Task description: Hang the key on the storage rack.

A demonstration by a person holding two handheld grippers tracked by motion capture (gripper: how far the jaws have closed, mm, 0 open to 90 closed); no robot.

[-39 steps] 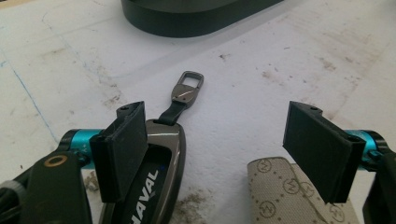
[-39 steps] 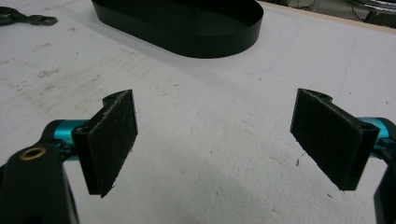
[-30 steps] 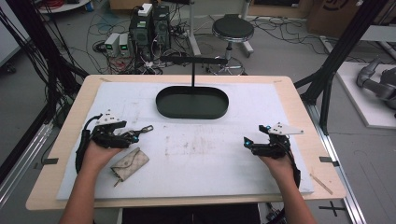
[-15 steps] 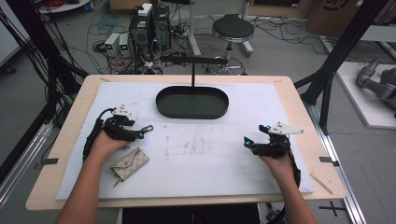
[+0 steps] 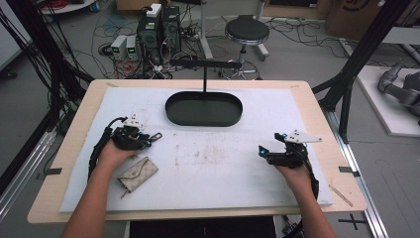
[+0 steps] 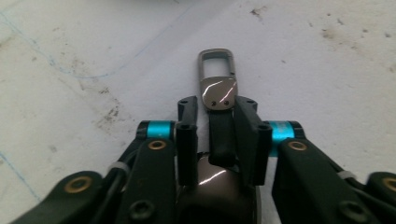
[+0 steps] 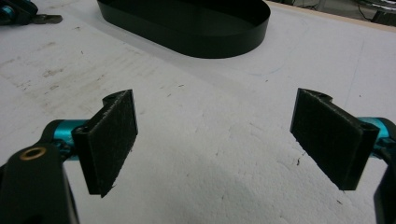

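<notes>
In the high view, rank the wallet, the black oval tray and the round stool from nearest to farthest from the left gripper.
From the left gripper:
1. Wallet: just toward the person, beside the left forearm.
2. Black oval tray: farther back, mid-table.
3. Round stool: on the floor beyond the table's far edge.

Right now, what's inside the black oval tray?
The black oval tray looks empty: bare dark floor in the high view. In the right gripper view its near wall hides the inside. A thin black post rises at its far rim.
</notes>
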